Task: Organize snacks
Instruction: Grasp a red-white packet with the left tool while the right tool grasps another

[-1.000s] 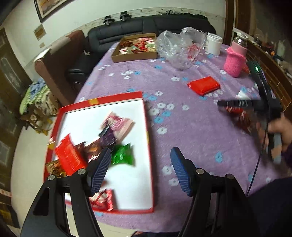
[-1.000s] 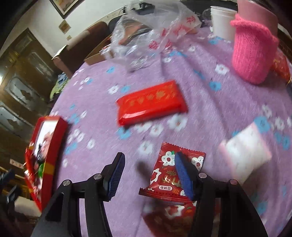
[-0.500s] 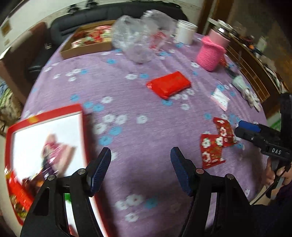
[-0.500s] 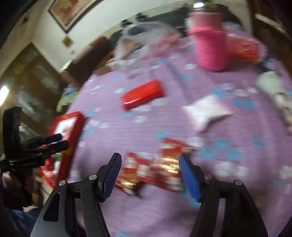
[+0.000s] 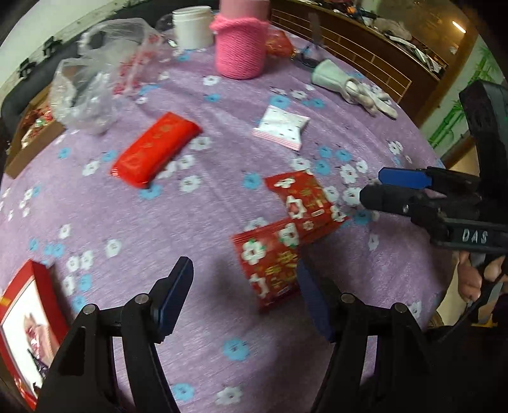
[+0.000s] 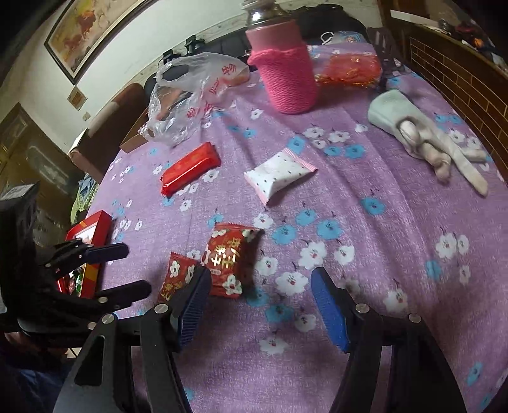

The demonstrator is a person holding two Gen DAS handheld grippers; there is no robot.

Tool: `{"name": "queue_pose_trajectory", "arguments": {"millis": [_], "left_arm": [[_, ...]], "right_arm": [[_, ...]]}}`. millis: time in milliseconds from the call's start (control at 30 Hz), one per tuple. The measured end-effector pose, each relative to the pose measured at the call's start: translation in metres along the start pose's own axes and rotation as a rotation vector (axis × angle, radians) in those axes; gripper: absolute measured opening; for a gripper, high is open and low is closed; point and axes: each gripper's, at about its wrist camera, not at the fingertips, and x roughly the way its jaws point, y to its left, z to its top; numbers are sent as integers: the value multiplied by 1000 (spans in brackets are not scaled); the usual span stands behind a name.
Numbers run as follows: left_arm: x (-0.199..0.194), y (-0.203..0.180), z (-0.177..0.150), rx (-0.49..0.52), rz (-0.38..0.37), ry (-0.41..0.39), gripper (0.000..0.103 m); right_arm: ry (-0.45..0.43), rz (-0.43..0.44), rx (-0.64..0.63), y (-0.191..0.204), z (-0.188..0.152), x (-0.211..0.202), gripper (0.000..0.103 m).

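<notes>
We held 2 grippers over a round table (image 5: 197, 219) covered in a purple cloth printed with white and blue flowers. Our left gripper (image 5: 246, 294) stood wide open and held nothing; its right finger (image 5: 312, 300) sat just beside the edge of a red snack packet (image 5: 270, 263). A second red packet (image 5: 304, 198) overlapped the first on its far side. Our right gripper (image 6: 260, 305) was also wide open and empty, hovering near the same 2 packets, with its left finger (image 6: 192, 309) partly covering the nearer one (image 6: 176, 279) in that view.

Farther across the table lay a long red bar (image 5: 155, 147) and, well apart from it, a white pouch with pink edges (image 5: 282, 125). Beyond these stood a bottle in a pink knitted sleeve (image 6: 285, 76), and near it lay a crumpled clear plastic bag (image 6: 190, 95). A white tub (image 5: 192, 27) stood beside the sleeve in the left view. A pale cloth bundle (image 6: 422, 136) lay toward the right edge.

At the table's left edge sat a red tray (image 5: 44, 286) with a white floor, holding a few wrapped snacks that were too blurred to name.
</notes>
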Motion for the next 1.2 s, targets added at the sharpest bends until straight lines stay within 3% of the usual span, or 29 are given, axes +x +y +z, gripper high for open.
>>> {"name": "queue_pose_trajectory", "arguments": {"millis": [167, 500, 633, 733, 900, 933, 967, 1033, 1200], "left_arm": [[10, -12, 4, 5, -33, 21, 67], [45, -9, 2, -66, 24, 135, 67], [45, -7, 0, -72, 42, 110, 65], [41, 3, -3, -109, 37, 96, 50], [31, 30, -11, -198, 21, 88, 42], [27, 38, -15, -214, 16, 80, 36], [21, 44, -17, -232, -3, 60, 22], [12, 48, -21, -234, 1, 38, 17], [10, 63, -33, -259, 12, 67, 17]], "right_arm": [[2, -2, 24, -9, -7, -4, 68], [8, 19, 13, -8, -8, -2, 68], [17, 24, -5, -3, -5, 2, 68], [26, 33, -39, 8, -1, 6, 68], [58, 16, -98, 30, 8, 20, 68], [69, 2, -115, 38, 11, 25, 68], [76, -10, -126, 43, 12, 29, 68], [88, -23, -145, 53, 14, 36, 68], [150, -121, -186, 72, 16, 61, 63]]}}
